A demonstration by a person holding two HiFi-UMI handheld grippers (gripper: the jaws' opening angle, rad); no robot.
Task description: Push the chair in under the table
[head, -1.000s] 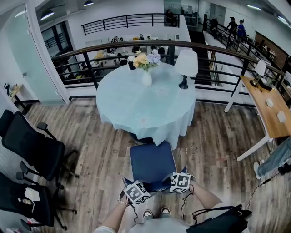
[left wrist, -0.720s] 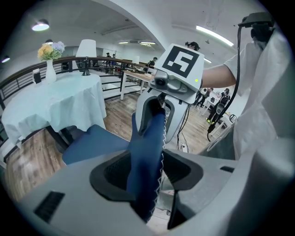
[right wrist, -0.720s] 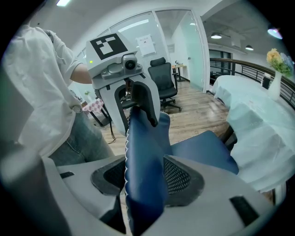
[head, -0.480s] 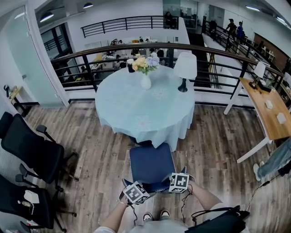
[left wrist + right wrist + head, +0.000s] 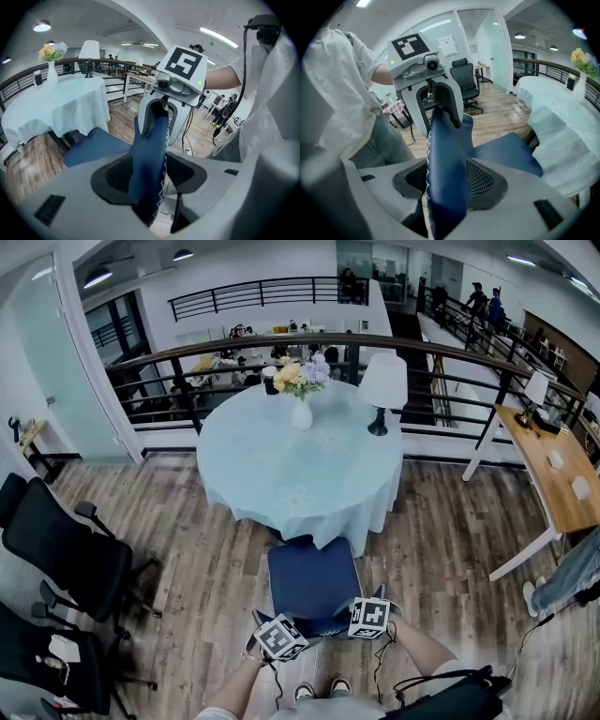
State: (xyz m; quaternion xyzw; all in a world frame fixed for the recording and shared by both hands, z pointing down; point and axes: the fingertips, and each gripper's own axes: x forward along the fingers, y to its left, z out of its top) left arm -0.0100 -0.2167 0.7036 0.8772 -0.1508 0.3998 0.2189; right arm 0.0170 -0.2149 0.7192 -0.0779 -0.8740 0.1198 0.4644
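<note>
The blue chair (image 5: 309,577) stands on the wood floor (image 5: 431,521), right by the round tabletop (image 5: 281,456). Its front edge is at the hem of the pale cloth (image 5: 361,507), and most of the seat sticks out. The left claw (image 5: 287,626) pinches the top of the chair's back. The right claw (image 5: 360,617) pinches it too, a little way along. A vase (image 5: 301,414) of flowers and a lamp (image 5: 379,390) stand on the tabletop.
</note>
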